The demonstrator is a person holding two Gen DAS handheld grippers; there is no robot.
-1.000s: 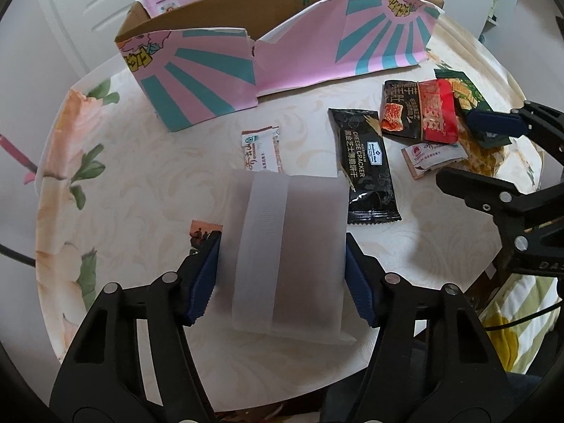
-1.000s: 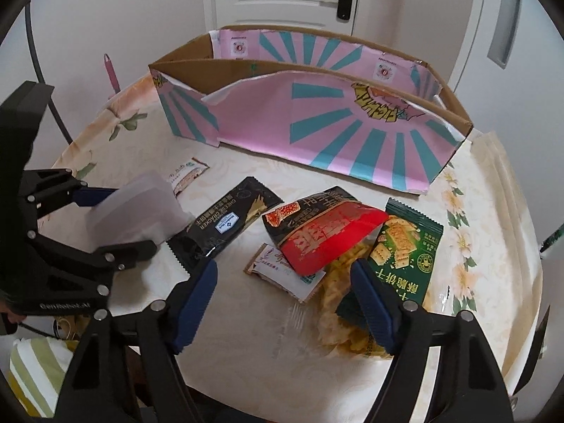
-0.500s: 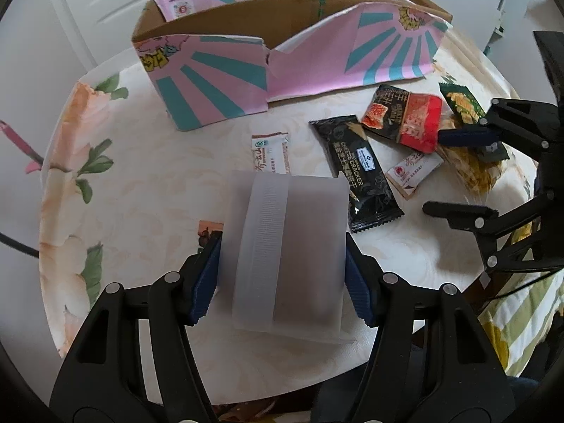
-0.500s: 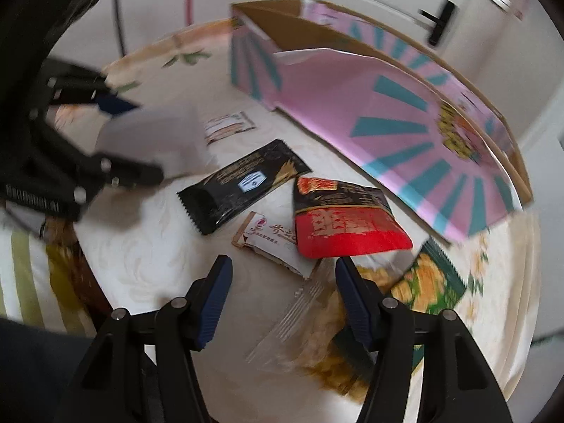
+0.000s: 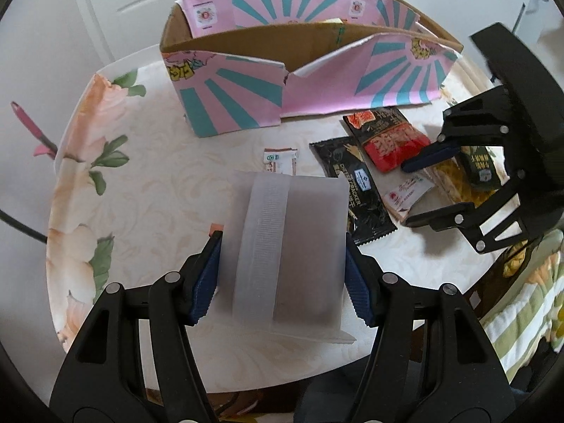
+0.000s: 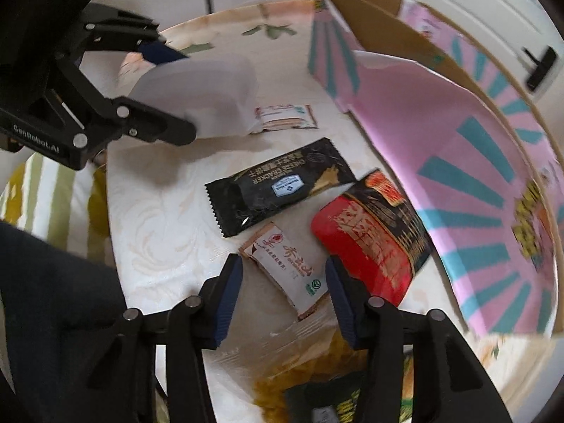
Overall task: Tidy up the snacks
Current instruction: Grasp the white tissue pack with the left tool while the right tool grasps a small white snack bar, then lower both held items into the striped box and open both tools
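Left gripper point(image 5: 282, 271) is clamped on a frosted translucent pouch point(image 5: 287, 246), held above the near part of the round floral table point(image 5: 105, 211). Bare tabletop is seen left of the pouch up to the table rim. Right gripper point(image 6: 283, 292) is held with jaws apart, straddling a small white sachet point(image 6: 285, 264); nothing is gripped. Just beyond it lie a black cheese cracker pack point(image 6: 278, 187) and a red-and-black snack bag point(image 6: 373, 243), the latter close against the folded-down flap of the pink-and-teal cardboard box point(image 6: 458, 148). A second white sachet point(image 5: 280, 160) lies between pouch and box.

Compared with half a second ago, the right gripper has been brought lower and closer over the white sachet, with its jaws narrower; the pouch is unchanged in the left jaws.

A clear bag of yellow snacks point(image 6: 299, 370) and a green packet point(image 6: 338, 405) are cut off at the bottom edge. The right wrist view is motion-blurred. Pouch contents cannot be made out.
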